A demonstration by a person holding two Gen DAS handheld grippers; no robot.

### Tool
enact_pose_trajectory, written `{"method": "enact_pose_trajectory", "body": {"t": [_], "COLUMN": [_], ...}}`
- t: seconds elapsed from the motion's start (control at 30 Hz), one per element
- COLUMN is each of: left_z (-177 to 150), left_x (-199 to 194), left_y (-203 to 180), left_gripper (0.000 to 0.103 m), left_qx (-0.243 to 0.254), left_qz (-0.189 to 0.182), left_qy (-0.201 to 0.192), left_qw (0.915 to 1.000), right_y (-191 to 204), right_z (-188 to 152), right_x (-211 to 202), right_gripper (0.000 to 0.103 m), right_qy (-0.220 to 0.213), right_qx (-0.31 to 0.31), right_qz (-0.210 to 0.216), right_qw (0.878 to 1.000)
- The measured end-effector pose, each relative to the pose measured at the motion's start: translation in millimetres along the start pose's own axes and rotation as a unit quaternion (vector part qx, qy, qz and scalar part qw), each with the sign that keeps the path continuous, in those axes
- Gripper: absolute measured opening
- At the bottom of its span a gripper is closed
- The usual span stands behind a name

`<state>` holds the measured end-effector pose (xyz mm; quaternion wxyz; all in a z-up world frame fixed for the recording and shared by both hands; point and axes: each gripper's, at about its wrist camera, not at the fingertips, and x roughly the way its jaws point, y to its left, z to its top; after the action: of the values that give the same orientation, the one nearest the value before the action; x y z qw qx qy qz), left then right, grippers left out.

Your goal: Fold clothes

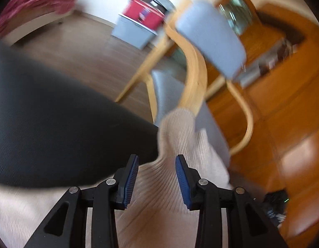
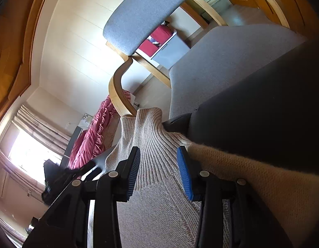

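A dark, nearly black tabletop (image 1: 56, 124) carries the clothes; past its edge stands a chair (image 2: 147, 12) with a grey padded back, grey seat and bent pale-wood arms. Behind it the room has a wood-plank floor (image 1: 83, 47), white walls, orange-brown wooden cabinets (image 1: 283, 95), a red and grey box (image 1: 143, 18) by the wall, and a bed with a ruffled pink cover (image 2: 91, 136). The right wrist view also shows a bright window with curtains (image 2: 33, 132). The left wrist view is smeared by motion.

The cream ribbed sweater (image 2: 151, 144) lies on the tabletop, its rolled collar pointing toward the chair and overhanging the edge. The knit runs in fine vertical ribs near the neck and turns plainer lower down. A tan fuzzy garment (image 2: 252, 181) lies beside it, touching the sweater at the shoulder.

The left gripper (image 1: 156, 178) has its blue pads apart above the ribbed fabric, not pressing on it. The right gripper (image 2: 158, 172) also stands with jaws apart, the collar area between them; whether the pads touch the knit I cannot tell.

No writing or label is readable
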<state>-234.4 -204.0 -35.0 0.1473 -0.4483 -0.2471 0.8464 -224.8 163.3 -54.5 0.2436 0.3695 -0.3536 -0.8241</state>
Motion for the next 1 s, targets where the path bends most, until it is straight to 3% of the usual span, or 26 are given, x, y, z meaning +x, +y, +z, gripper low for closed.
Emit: {"method": "enact_pose_trajectory", "body": {"t": [0.17, 0.3, 0.4, 0.6, 0.67, 0.7, 0.73, 0.87, 1.0], "left_z": [22.8, 40.0, 50.0, 50.8, 48.9, 47.9, 46.5, 39.2, 34.1], "left_x": [27.3, 50.6, 62.3, 76.3, 76.7, 76.9, 78.9, 69.4, 40.7], "left_y": [-8.3, -8.5, -14.1, -23.8, -22.0, -21.0, -20.3, -19.2, -17.0], "left_gripper": [0.037, 0.038, 0.038, 0.044, 0.038, 0.019, 0.009, 0.006, 0.004], "left_qx": [0.029, 0.020, 0.027, 0.037, 0.029, 0.025, 0.024, 0.026, 0.016], "left_qz": [0.000, -0.025, -0.022, -0.029, -0.025, -0.023, -0.029, -0.063, -0.127], "left_qy": [0.001, 0.032, 0.042, 0.044, 0.038, 0.034, 0.038, 0.015, -0.030], "left_qw": [0.9996, 0.9990, 0.9985, 0.9979, 0.9986, 0.9988, 0.9986, 0.9975, 0.9914], "right_y": [-1.1, -2.2, -2.6, -2.5, -2.6, -2.7, -2.9, -4.4, -10.6], "right_z": [-0.6, -1.4, -1.6, -1.7, -1.8, -1.9, -1.9, -1.8, -0.6], "right_x": [-3.7, -4.5, -4.5, -3.4, -3.0, -2.9, -2.8, -2.8, -5.7], "right_gripper": [0.040, 0.040, 0.040, 0.040, 0.040, 0.040, 0.040, 0.040, 0.040], "right_qy": [0.002, 0.003, 0.002, 0.001, 0.001, 0.001, 0.001, -0.001, -0.010], "right_qx": [0.000, 0.001, 0.003, 0.005, 0.005, 0.005, 0.005, 0.010, 0.031], "right_qz": [0.005, 0.008, 0.010, 0.013, 0.013, 0.014, 0.014, 0.020, 0.042], "right_qw": [1.000, 1.000, 1.000, 1.000, 1.000, 1.000, 1.000, 1.000, 0.999]}}
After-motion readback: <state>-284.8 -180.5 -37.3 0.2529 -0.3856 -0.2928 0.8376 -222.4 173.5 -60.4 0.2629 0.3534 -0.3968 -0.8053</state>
